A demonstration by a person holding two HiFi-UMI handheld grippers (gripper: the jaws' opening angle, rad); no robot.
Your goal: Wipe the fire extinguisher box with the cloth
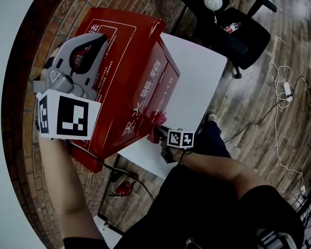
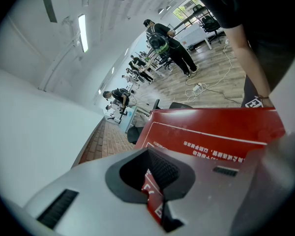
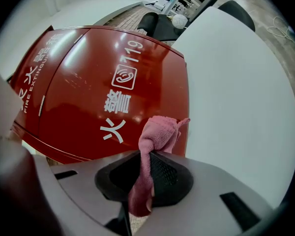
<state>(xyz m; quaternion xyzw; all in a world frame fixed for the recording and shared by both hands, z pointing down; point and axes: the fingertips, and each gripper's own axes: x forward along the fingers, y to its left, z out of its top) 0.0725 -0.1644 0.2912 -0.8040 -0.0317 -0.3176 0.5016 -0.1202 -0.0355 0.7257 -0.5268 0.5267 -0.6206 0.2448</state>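
The red box [image 1: 129, 61] stands on a white table [image 1: 197, 82], its printed front towards the person. The left gripper [image 1: 90, 51] lies over the box's top near the far left side. In the left gripper view its fingers [image 2: 172, 173] are pressed nearly together on a thin red strip with white print, which looks like an edge of the box [image 2: 211, 127].

The right gripper [image 1: 158, 128] is low at the box's front, by the near corner above the table's edge. Its fingers [image 3: 169, 173] pinch a pink cloth [image 3: 160, 134], whose bunched end sticks out past the tips and touches the front panel [image 3: 98, 82] just beside the white characters, near the panel's edge next to the table [image 3: 236, 92]. A loose tail of cloth hangs back between the fingers.

A black chair [image 1: 238, 30] stands beyond the table.
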